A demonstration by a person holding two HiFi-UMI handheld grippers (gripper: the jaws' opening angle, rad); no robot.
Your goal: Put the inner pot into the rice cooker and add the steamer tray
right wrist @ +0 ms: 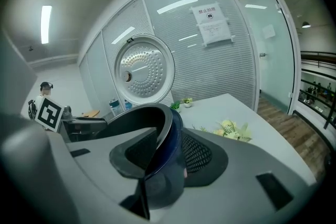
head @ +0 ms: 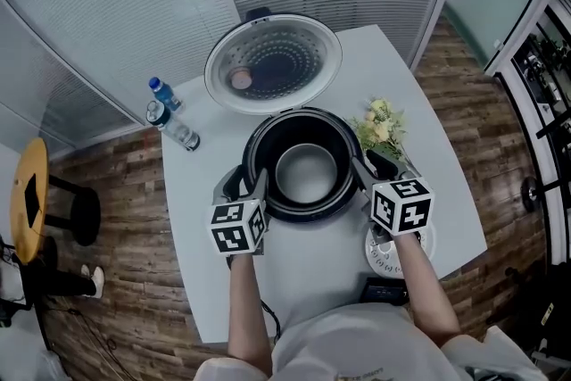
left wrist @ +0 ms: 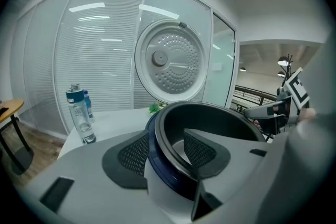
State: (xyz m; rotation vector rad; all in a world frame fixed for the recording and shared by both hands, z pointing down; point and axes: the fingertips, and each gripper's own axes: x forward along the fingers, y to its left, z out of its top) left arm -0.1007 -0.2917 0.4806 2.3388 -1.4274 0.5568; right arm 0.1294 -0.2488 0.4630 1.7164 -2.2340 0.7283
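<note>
The white table [head: 312, 281] carries the rice cooker [head: 268, 131] near its middle, with the round lid [head: 273, 62] swung up and back so the opening is clear. The inner pot [head: 306, 174] sits down inside the cooker, its pale metal bottom showing and its rim level with the cooker's top edge. That makes the first half of the job look done.

What looks like the steamer tray [head: 385, 252], a white disc with holes, lies flat on the table just to the front right of the cooker and is partly hidden under the right arm. A bunch of flowers [head: 384, 125] lies close by the cooker's right side, and two water bottles [head: 171, 116] stand well apart on the left.

The left gripper [head: 245, 192] and the right gripper [head: 370, 167] sit at opposite sides of the cooker. Each straddles the wall, with one jaw inside the pot and one outside the blue body. In both gripper views the jaws stand fairly wide, and the pads [left wrist: 131, 157] seem to clear the wall rather than squeeze it. So I judge this to be the letting-go after the pot was seated, with nothing held in either gripper.

The next move calls for lifting both grippers straight up off the rim without catching the pot. The right one then has to draw back and down to the tray, take it by its edge, keep it level and away from the flowers, and set it into the mouth of the pot
</note>
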